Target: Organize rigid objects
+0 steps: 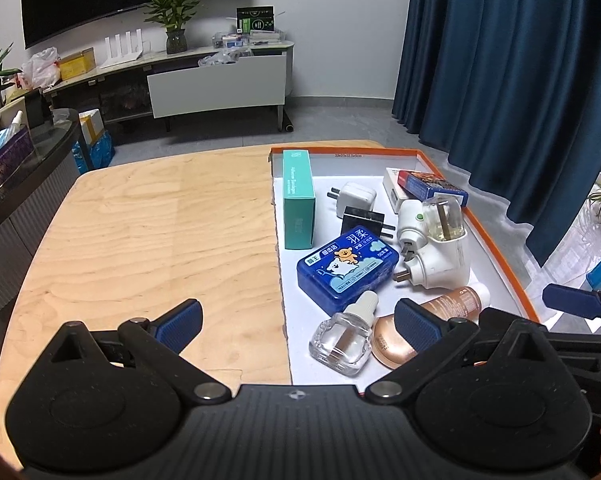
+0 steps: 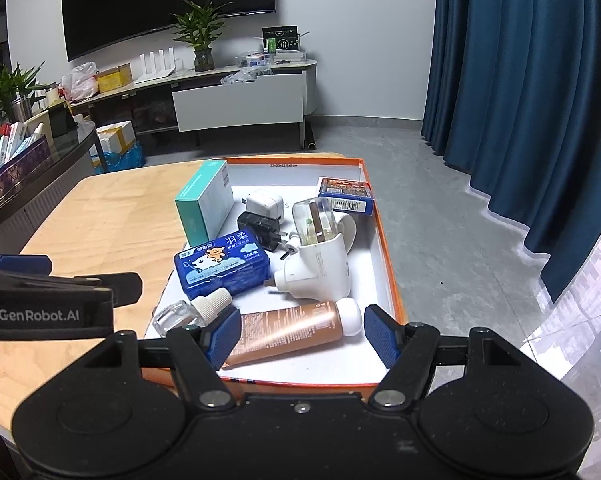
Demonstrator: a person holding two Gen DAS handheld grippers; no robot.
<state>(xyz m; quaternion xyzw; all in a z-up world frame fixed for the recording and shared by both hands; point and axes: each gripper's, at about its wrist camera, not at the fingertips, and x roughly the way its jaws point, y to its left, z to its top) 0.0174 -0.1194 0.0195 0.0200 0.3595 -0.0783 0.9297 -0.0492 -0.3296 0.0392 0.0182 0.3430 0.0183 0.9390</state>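
You're hovering both grippers, left gripper [image 1: 298, 322] and right gripper [image 2: 300, 336], jaws spread and empty, over the cluttered tray [image 2: 392, 276]; next is probably lowering onto the bronze tube [image 2: 288, 330] lying at its near edge

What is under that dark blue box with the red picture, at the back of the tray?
The dark blue box lies on a white box; only its edge shows, the rest is covered.

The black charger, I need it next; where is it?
In both views the black charger lies mid-tray, just nearer than the white charger and just beyond the blue tin.
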